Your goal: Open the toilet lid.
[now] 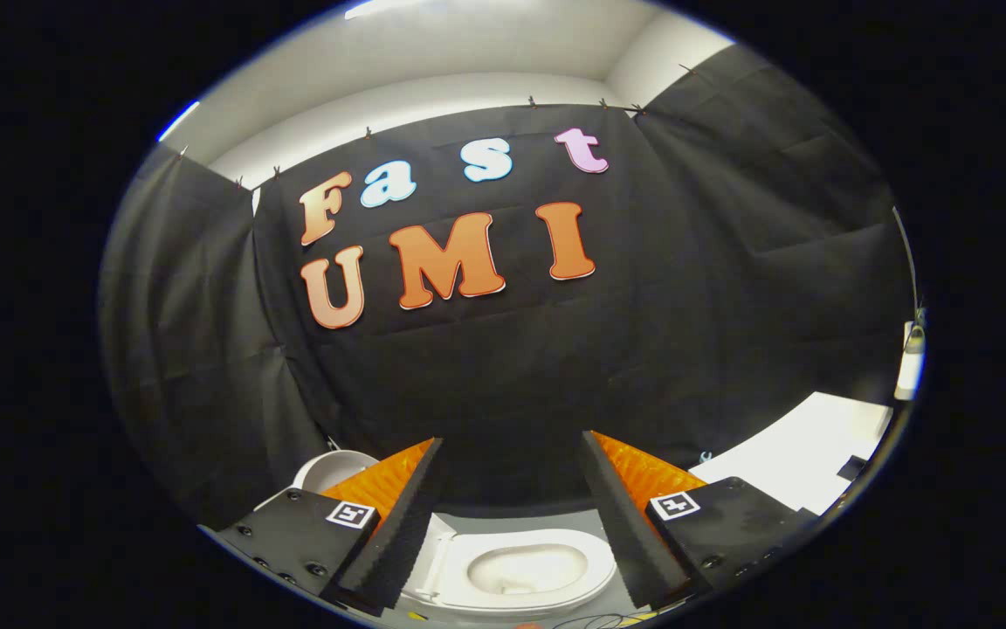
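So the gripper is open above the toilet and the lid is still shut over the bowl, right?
Not quite. The gripper view shows the gripper open above the toilet, but the lid is already up: the seat ring and bowl lie exposed between the fingers, the lid raised beyond the left finger.

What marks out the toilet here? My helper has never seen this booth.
Start at the black cloth wall and look down to its foot. There, showing between the open gripper's fingers, sits the toilet: a white oval seat ringing a pale bowl, the only glossy rounded thing against the dark cloth.
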Demonstrator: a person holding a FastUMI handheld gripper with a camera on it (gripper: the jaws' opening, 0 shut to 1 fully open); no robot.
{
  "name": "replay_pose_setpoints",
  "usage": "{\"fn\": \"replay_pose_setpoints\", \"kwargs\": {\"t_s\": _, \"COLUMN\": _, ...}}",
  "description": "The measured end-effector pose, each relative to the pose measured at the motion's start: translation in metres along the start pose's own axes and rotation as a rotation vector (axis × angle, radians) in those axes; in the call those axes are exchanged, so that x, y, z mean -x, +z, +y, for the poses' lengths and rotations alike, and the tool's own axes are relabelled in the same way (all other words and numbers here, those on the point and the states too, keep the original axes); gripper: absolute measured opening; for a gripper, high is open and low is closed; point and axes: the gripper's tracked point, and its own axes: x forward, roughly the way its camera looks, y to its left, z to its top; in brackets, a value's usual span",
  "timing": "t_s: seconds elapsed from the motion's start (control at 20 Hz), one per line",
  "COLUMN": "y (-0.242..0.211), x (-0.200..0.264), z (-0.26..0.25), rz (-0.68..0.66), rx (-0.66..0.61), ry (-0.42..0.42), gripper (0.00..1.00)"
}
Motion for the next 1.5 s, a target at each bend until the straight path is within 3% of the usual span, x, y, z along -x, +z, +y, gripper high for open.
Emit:
{"fn": "replay_pose_setpoints", "kwargs": {"t_s": 0.1, "y": 0.000, "x": -0.002, "z": -0.005, "rz": -0.014, "rx": -0.044, "ry": -0.007, "gripper": 0.98}}
{"fn": "replay_pose_setpoints", "kwargs": {"t_s": 0.45, "y": -0.008, "x": -0.005, "z": 0.002, "rz": 0.007, "rx": 0.005, "ry": 0.011, "gripper": 0.98}}
{"fn": "replay_pose_setpoints", "kwargs": {"t_s": 1.5, "y": 0.009, "x": -0.002, "z": -0.028, "rz": -0.016, "rx": -0.031, "ry": -0.015, "gripper": 0.98}}
